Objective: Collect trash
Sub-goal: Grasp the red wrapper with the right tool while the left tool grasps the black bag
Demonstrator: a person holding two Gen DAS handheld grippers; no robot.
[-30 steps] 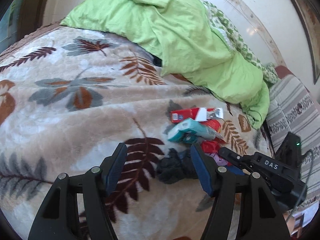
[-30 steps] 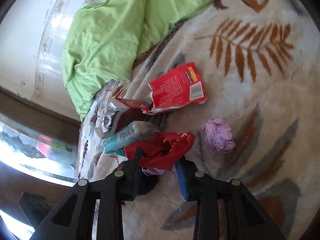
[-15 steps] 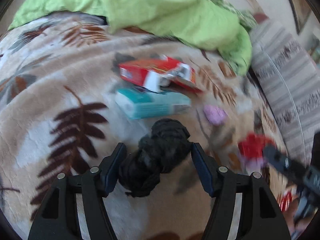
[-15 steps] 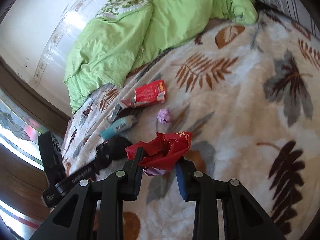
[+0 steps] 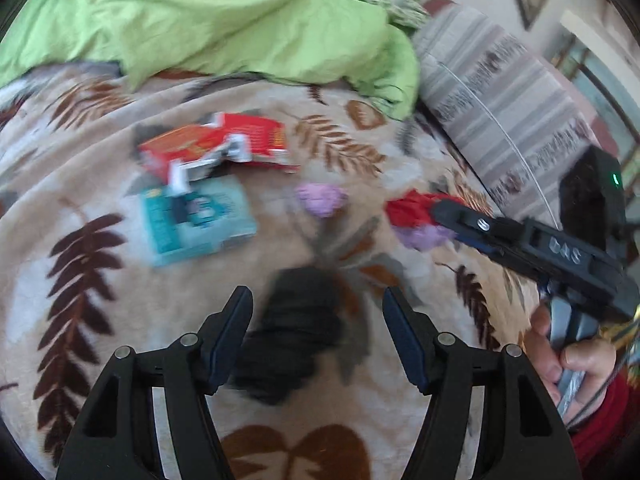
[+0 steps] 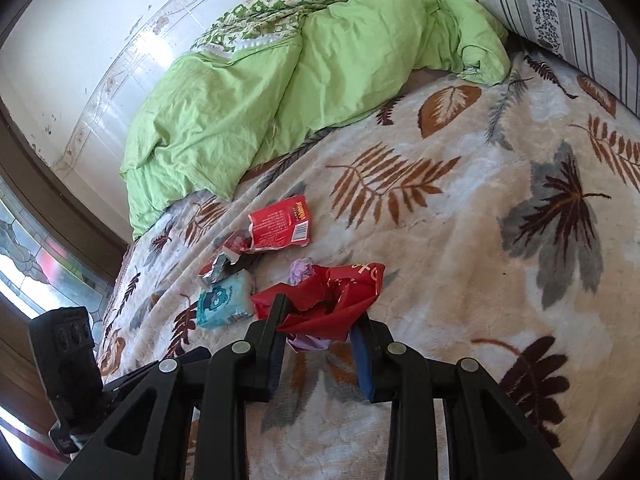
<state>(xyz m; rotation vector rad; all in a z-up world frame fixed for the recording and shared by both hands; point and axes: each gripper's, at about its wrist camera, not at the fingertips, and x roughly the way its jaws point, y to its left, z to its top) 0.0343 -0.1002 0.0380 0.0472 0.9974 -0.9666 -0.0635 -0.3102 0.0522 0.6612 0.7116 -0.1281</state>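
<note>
Right tongs point(image 6: 320, 320) clamped on red bag point(image 6: 328, 296), lilac scrap inside. Left tongs point(image 5: 316, 332) apart, straddling black wad point(image 5: 296, 336) on bed point(image 6: 460, 240), pads not touching. Step: taking the wad; next, close, carry to bag. Beyond: teal pack point(image 5: 196, 216), red wrappers point(image 5: 216, 148), lilac ball point(image 5: 320, 198).

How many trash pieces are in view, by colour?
Red: 3, red snack packet, red-and-silver wrapper, red wrapper clamped in the right gripper
Purple: 2, purple wad on the blanket, purple scrap held with the red wrapper
Teal: 1, tissue pack
Black: 1, black bundle between the left gripper fingers
Total: 7
</note>
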